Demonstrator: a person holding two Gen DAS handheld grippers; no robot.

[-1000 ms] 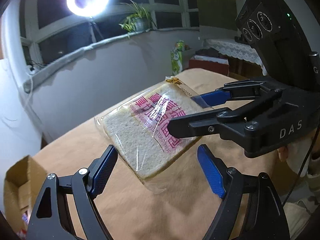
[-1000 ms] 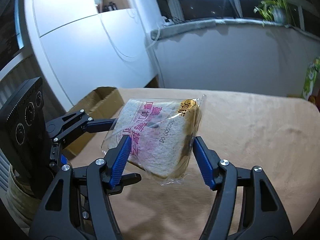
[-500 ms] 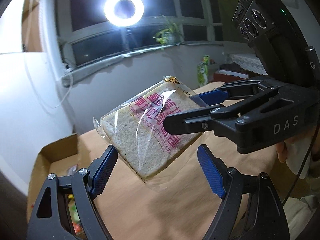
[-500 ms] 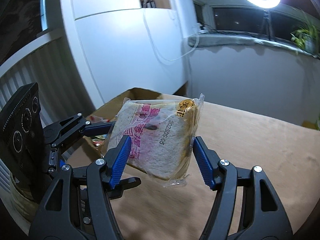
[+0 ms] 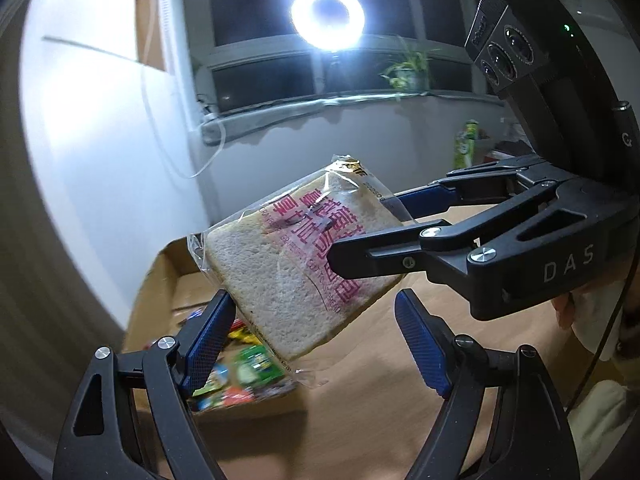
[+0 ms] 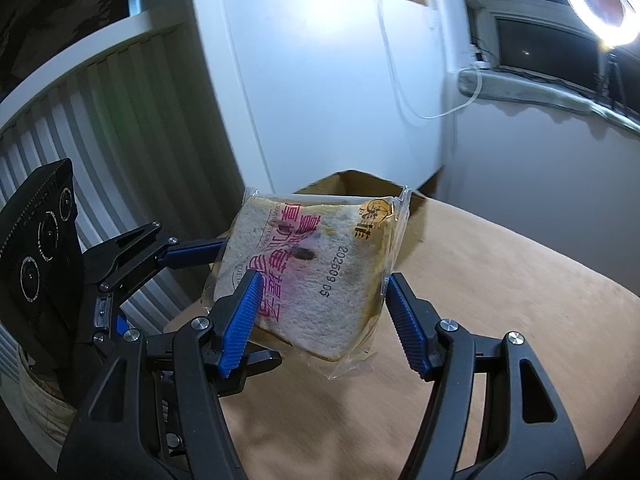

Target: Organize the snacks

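The bread pack [image 5: 296, 264] is up in the air, tilted, clear of the counter [image 5: 400, 412]. The right tongs [image 6: 320, 312] have it: blue pads pressed on either side of the slice, one against the printed face, the other on the wrapper's edge. From the left camera, those right tongs [image 5: 360, 236] reach in from the right side, one black finger across the pink lettering, the blue one behind the wrapper.

The left tongs [image 5: 316, 336] stand wide, pads well apart below the pack; whether the left-hand pad touches its lower edge, I cannot tell. In the right camera, the left tongs [image 6: 212, 300] sit just behind the pack.

Beneath it, an open cardboard box [image 5: 160, 280] sits at the counter's edge, with blurred colourful snack packets [image 5: 240, 376] inside. A ring light [image 5: 328, 18] glares above the window.
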